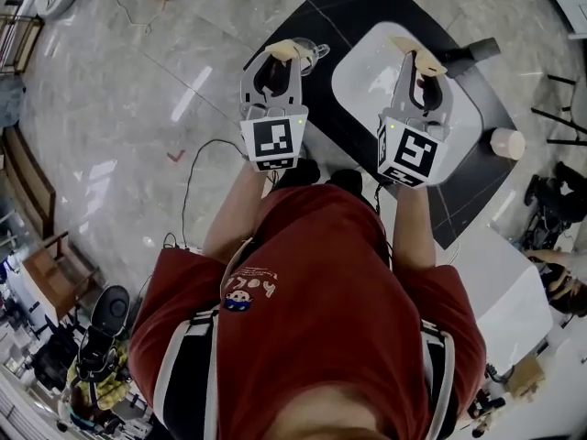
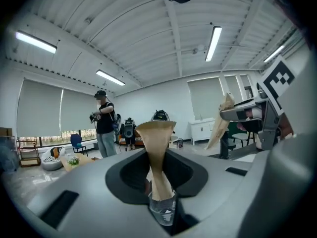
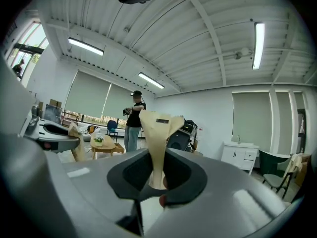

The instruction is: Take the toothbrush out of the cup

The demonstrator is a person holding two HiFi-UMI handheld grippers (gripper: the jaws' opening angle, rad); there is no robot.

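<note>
I hold both grippers out level in front of me. A clear plastic cup (image 1: 318, 53) sits at the tip of my left gripper (image 1: 295, 48), whose tan-taped jaws are shut on it. In the left gripper view the jaws (image 2: 156, 128) meet, with a piece of clear cup wall (image 2: 163, 213) pinched low between them. My right gripper (image 1: 417, 60) hangs over the white table (image 1: 459, 108), well apart from the cup. Its taped jaws (image 3: 159, 118) are together and I see nothing held between them. No toothbrush shows clearly in any view.
The white table stands on a black floor mat (image 1: 367, 7). A dark object (image 1: 472, 53) lies past the table, and a beige cylinder (image 1: 507, 143) stands to its right. A cable (image 1: 197, 172) runs over the marble floor. A person (image 2: 104, 125) stands far off.
</note>
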